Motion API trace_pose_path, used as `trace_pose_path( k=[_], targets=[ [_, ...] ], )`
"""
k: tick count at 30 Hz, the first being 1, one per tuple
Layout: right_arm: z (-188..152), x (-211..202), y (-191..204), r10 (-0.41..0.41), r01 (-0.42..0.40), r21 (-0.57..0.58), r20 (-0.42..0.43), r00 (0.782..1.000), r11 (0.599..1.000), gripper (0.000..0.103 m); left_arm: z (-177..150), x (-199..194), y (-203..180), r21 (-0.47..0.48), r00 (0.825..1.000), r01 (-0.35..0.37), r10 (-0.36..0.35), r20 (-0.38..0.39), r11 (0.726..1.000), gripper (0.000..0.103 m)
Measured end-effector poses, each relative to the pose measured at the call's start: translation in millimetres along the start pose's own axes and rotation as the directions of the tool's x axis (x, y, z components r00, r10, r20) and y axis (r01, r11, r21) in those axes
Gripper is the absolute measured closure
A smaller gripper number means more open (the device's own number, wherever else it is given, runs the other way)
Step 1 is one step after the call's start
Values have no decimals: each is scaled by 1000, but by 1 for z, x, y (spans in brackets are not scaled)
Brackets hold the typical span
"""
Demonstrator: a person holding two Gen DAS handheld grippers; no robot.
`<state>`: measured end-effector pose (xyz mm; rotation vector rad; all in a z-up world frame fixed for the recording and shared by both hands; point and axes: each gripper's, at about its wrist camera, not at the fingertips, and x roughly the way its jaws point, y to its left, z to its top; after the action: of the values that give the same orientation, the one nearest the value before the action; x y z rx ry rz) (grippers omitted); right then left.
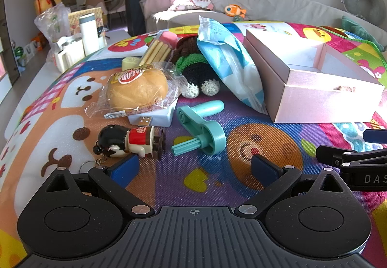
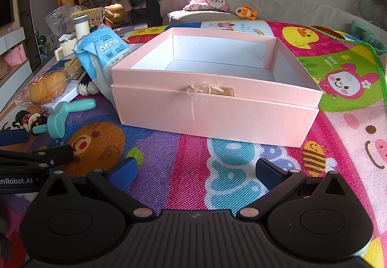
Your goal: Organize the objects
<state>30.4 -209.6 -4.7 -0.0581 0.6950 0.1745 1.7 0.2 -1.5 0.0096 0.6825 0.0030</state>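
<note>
Since both grippers, left (image 1: 193, 168) and right (image 2: 196, 171), hang wide with nothing between them, I'd start with the teal crank (image 1: 200, 127) mid-mat (image 1: 169, 171), just left of the empty box (image 2: 217, 88): light, stiff plastic, probably slick, so pinch its handle. Bun (image 1: 137, 91) wrapper's red label unreadable; "DAS" shows on the right gripper.

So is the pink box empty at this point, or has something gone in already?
Empty, as far as visible. The right wrist view looks into the open pink box and shows only its bare white floor and walls; the strip behind the near wall is hidden.
</note>
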Motion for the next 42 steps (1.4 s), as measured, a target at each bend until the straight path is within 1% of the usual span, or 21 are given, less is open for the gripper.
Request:
trace_pose_path(
  k=[34,36,39,40,41,42],
  targets=[
    [0,1,0,0,0,0,0,1000,1000,0,0,1,1,1,1000,0,0,0,1000,2],
    [0,0,0,0,0,0,0,1000,1000,0,0,0,4,-13,1000,14,-14,6,1000,3],
    [0,0,0,0,0,0,0,1000,1000,0,0,-14,16,-48,995,95,-94,24,994,3],
    [0,0,0,0,0,1,0,1000,1000,0,2,-24,21,-48,992,121,-119,42,992,3],
    [0,0,0,0,0,0,0,1000,1000,0,5,-32,27,-35,989,131,-128,73,991,3],
    [0,0,0,0,0,0,-1,1000,1000,0,11,-39,33,-6,984,135,-134,120,991,3]
  ],
)
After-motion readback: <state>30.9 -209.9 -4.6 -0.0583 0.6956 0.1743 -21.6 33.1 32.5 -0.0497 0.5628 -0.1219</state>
